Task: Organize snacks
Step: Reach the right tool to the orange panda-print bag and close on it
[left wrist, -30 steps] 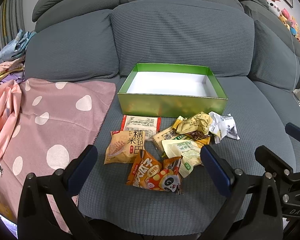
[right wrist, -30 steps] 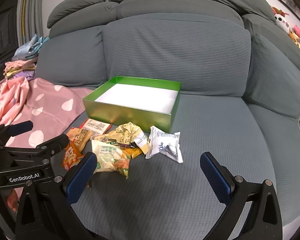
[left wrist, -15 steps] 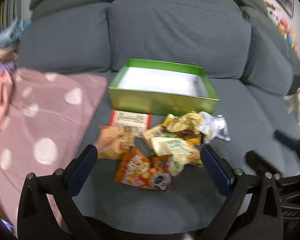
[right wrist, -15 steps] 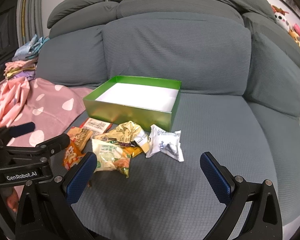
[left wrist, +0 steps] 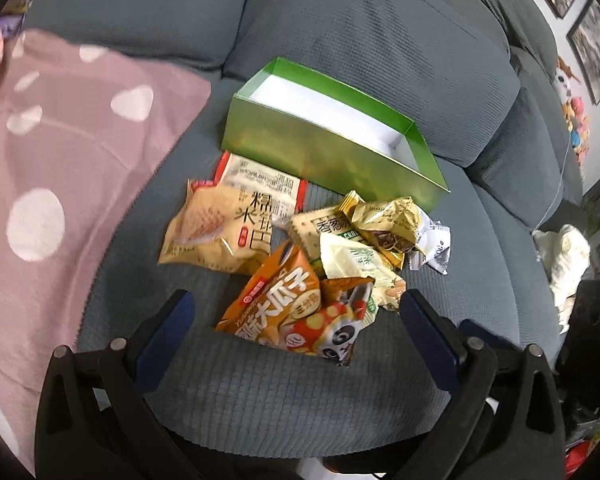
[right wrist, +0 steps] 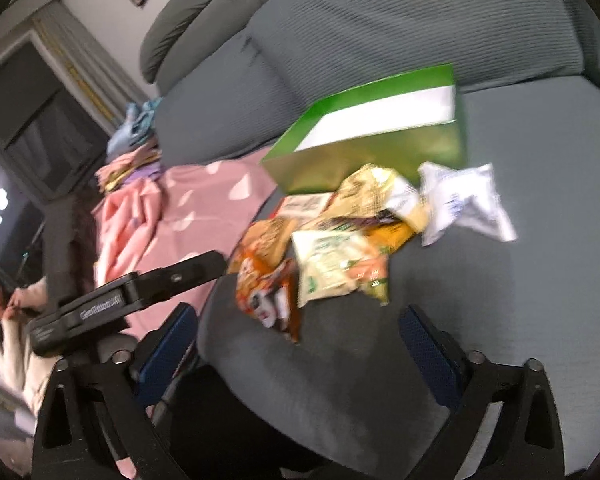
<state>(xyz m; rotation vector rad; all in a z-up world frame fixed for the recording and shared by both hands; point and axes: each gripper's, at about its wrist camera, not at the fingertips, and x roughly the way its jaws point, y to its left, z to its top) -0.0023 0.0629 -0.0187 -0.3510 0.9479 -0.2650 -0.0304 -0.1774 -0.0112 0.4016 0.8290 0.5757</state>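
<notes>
An empty green box (left wrist: 332, 148) with a white floor stands on the grey sofa seat. In front of it lies a heap of snack packets: a beige rice-cracker packet (left wrist: 220, 232), a gold wrapper (left wrist: 388, 220), a white packet (left wrist: 436, 244) and an orange packet (left wrist: 292, 312). My left gripper (left wrist: 296, 332) is open and low over the heap, the orange packet just beyond its tips. My right gripper (right wrist: 300, 344) has its jaws wide and closing, with only seat fabric between them. It faces the orange packet (right wrist: 264, 288), a pale packet (right wrist: 336, 268), the white packet (right wrist: 464, 204) and the box (right wrist: 364, 156).
A pink blanket with white dots (left wrist: 60, 160) covers the seat left of the heap, with piled clothes (right wrist: 132, 156) behind it. Sofa back cushions (left wrist: 360, 32) rise behind the box. A person (right wrist: 4, 320) sits far left. A black finger (right wrist: 188, 272) of my left gripper crosses the right wrist view.
Both grippers have dropped toward the heap and rolled, so the box and packets look larger and tilted. The left gripper's tips have come up close to the orange packet.
</notes>
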